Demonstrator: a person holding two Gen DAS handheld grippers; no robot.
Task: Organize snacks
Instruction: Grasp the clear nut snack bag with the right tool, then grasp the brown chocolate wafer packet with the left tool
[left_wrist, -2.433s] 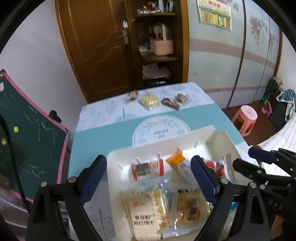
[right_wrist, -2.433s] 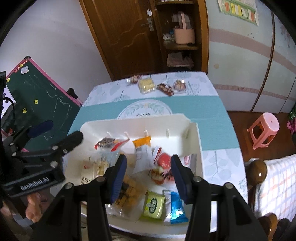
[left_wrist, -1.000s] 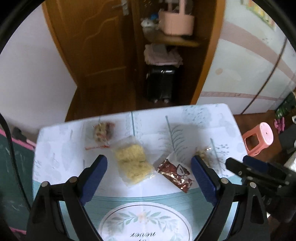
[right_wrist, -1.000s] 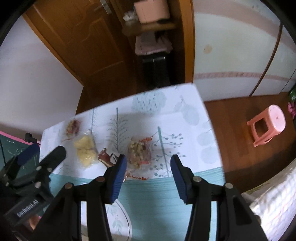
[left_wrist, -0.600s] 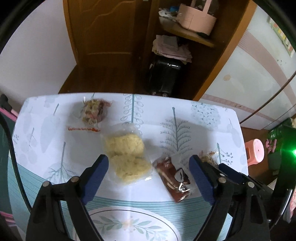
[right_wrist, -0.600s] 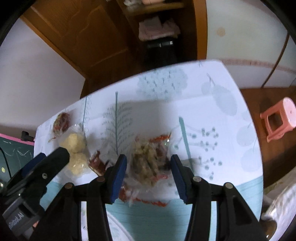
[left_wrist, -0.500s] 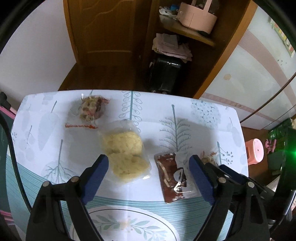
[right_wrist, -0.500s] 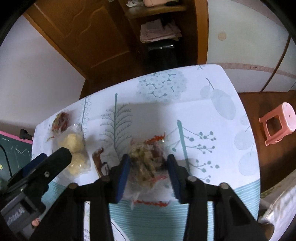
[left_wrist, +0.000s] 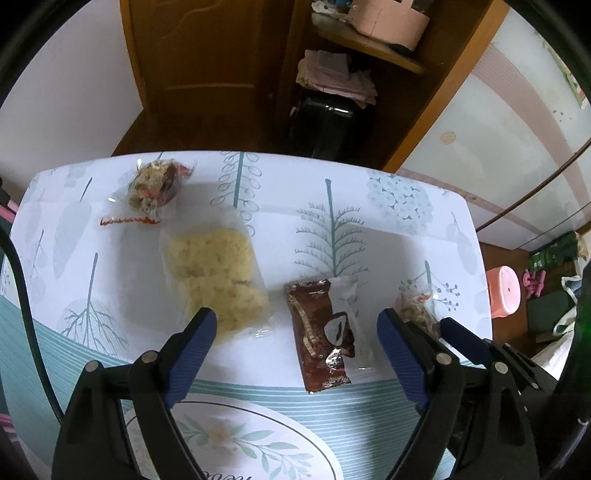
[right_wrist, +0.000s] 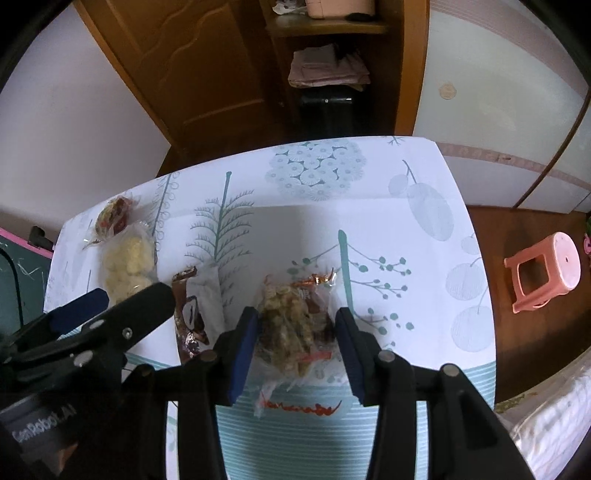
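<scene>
Both hand-held grippers have dropped from above the snack tray to the far end of the table, where four loose packets lie in a row. The right gripper has just been working its jaws around the clear nut-and-grain packet – they narrowed, then eased out a little – and its blue pads now sit against the wrapper's two sides, pinching it while it lies on the cloth. The left gripper hangs spread wide over the brown chocolate bar, touching nothing; the yellow crisp-rice packet lies just beside its left finger, and a second nut packet sits at the far left corner. The tray is out of view. By the look of it, the pick-up of the strays has begun – the right-hand packet first, the chocolate bar likely next.
</scene>
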